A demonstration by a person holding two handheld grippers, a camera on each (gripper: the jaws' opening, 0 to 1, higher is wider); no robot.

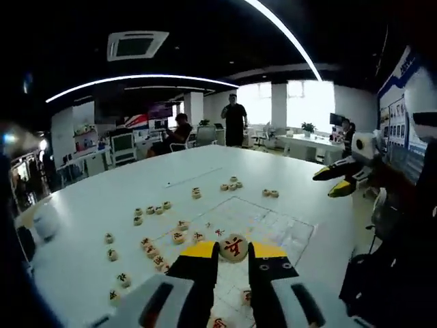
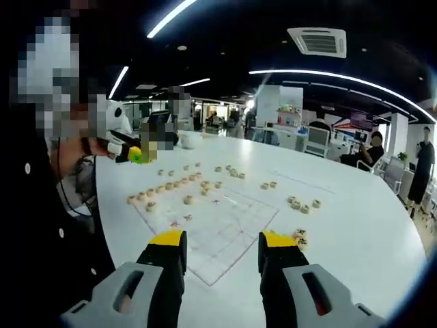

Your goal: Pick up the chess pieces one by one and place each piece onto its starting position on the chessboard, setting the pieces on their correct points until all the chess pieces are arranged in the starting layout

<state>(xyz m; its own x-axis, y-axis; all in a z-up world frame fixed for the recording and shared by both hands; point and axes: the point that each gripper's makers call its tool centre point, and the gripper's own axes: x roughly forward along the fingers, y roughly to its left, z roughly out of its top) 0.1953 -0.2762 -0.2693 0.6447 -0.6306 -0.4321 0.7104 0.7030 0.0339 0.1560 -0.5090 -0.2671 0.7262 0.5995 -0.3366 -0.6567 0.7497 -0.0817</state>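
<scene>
Large white oval surface [image 1: 102, 198] carries everything. On it lies a thin clear grid-lined chessboard sheet [image 2: 218, 229], mostly bare. Round pale wooden chess pieces [image 1: 153, 210] sit scattered on the surface beside the sheet's edges; in the right gripper view a row of them [image 2: 171, 186] runs along the far edge of the sheet, with small clusters [image 2: 302, 203] off to the side. Left claw [image 1: 233, 254], yellow-tipped black jaws, is closed onto one round wooden disc with a red character [image 1: 233, 247], held above the sheet. Right claw [image 2: 220, 247] is spread wide with nothing between its jaws, hovering over the sheet's near corner.
</scene>
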